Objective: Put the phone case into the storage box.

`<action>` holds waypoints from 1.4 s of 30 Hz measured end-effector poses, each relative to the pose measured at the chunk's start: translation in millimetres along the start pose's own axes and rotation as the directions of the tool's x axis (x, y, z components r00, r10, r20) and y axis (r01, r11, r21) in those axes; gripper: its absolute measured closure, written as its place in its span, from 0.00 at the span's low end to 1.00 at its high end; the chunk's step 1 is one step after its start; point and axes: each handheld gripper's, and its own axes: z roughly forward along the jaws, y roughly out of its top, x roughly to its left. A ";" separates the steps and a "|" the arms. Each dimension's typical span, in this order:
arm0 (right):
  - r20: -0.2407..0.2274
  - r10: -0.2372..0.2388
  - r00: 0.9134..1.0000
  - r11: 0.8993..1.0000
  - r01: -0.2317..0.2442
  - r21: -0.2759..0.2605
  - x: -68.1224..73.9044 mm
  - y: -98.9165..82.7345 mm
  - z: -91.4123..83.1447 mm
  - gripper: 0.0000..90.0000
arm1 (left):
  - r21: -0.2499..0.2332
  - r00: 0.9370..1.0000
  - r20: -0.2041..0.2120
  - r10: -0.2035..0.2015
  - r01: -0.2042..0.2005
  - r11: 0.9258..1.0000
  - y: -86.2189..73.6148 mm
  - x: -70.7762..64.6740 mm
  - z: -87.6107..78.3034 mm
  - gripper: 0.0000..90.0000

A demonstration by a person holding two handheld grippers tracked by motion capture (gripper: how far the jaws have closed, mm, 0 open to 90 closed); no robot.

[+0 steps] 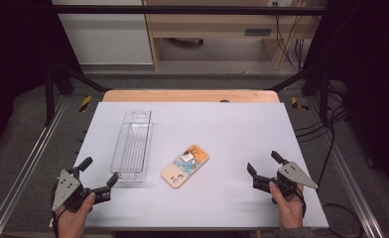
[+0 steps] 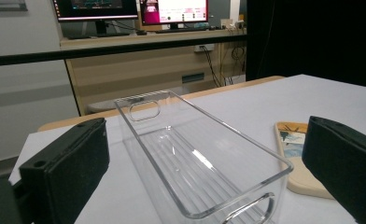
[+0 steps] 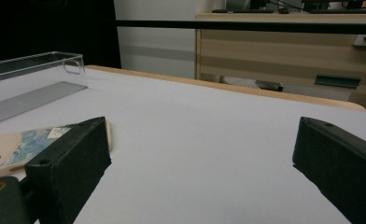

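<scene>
Two tongs sit in your hands, both spread wide and empty: the left tongs (image 1: pixel 98 177) just near of the clear bin (image 1: pixel 132 146), the right tongs (image 1: pixel 263 164) well right of the phone case (image 1: pixel 185 166), lying mid-tabletop (image 1: pixel 242 129) beside the bin.

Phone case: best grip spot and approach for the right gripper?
Probably across the short width of the phone case, near its middle. It lies flat on the table, camera cutouts toward the person, long axis diagonal. The right gripper, jaws open, sits to its right, so come in from that side and above, jaws turned square to the long edges. It is thin, so go low.
</scene>
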 end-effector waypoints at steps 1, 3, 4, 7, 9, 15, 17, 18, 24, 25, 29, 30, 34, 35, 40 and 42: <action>-0.003 0.000 1.000 1.000 0.000 -0.004 0.1 0.0 -0.4 0.04 | 0.017 1.000 -0.006 0.020 -0.020 1.000 2.7 -2.7 0.2 0.01; -0.007 -0.005 1.000 1.000 0.005 -0.005 1.1 -0.4 0.0 0.04 | 0.031 0.999 0.000 0.039 -0.039 0.999 8.3 -8.2 0.7 0.01; -0.006 -0.011 1.000 1.000 0.011 -0.004 1.6 -0.6 0.6 0.04 | 0.031 0.999 0.000 0.039 -0.039 0.999 8.3 -8.2 0.7 0.01; -0.011 -0.012 1.000 1.000 0.012 -0.007 2.8 -0.7 1.1 0.04 | 0.050 0.998 0.025 0.053 -0.055 0.997 23.4 -17.9 3.0 0.01; -0.014 -0.013 1.000 1.000 0.012 -0.011 3.2 -0.7 0.6 0.04 | 0.052 0.998 0.031 0.049 -0.050 0.997 33.1 -23.2 4.8 0.01; -0.013 -0.010 1.000 1.000 0.010 -0.008 3.7 -0.5 0.0 0.04 | 0.077 0.990 0.141 -0.012 0.001 0.997 59.0 -47.6 22.4 0.01; -0.014 -0.007 1.000 1.000 0.007 -0.009 3.6 -0.4 -0.4 0.04 | 0.091 0.987 0.158 -0.003 -0.012 0.996 61.7 -53.0 26.7 0.01; -0.013 -0.009 1.000 1.000 0.009 -0.009 3.3 -0.5 -0.9 0.04 | 0.125 0.984 0.178 0.027 -0.050 0.991 65.5 -64.1 36.3 0.01; -0.018 -0.014 1.000 1.000 0.014 -0.005 4.5 -0.8 -0.6 0.04 | 0.185 0.968 0.240 0.069 -0.115 0.976 66.5 -94.9 63.9 0.01; -0.019 -0.016 1.000 1.000 0.016 -0.005 4.6 -0.8 -0.5 0.04 | 0.195 0.966 0.248 0.072 -0.122 0.973 65.3 -99.9 68.6 0.02; -0.020 -0.015 1.000 1.000 0.014 -0.003 4.3 -1.2 -0.3 0.04 | 0.241 0.960 0.272 0.065 -0.133 0.961 55.9 -118.7 87.4 0.02; -0.020 -0.015 1.000 1.000 0.014 -0.003 4.3 -1.2 -0.3 0.04 | 0.241 0.960 0.272 0.065 -0.133 0.961 55.9 -118.7 87.4 0.04; -0.022 -0.016 1.000 1.000 0.016 -0.001 3.4 -1.8 -0.1 0.04 | 0.301 0.955 0.281 0.096 -0.182 0.936 35.6 -140.7 111.1 0.05; -0.023 -0.014 1.000 1.000 0.014 -0.002 3.1 -1.7 -0.1 0.04 | 0.301 0.955 0.281 0.096 -0.182 0.936 35.6 -140.7 111.1 0.05; -0.021 0.011 1.000 1.000 -0.011 -0.008 1.1 -2.7 0.1 0.04 | 0.378 0.972 0.234 0.022 -0.112 0.919 17.8 -144.6 137.2 0.06; -0.020 0.013 1.000 1.000 -0.013 -0.009 0.2 -2.7 -0.2 0.04 | 0.402 0.973 0.232 0.023 -0.118 0.908 12.4 -144.6 146.0 0.05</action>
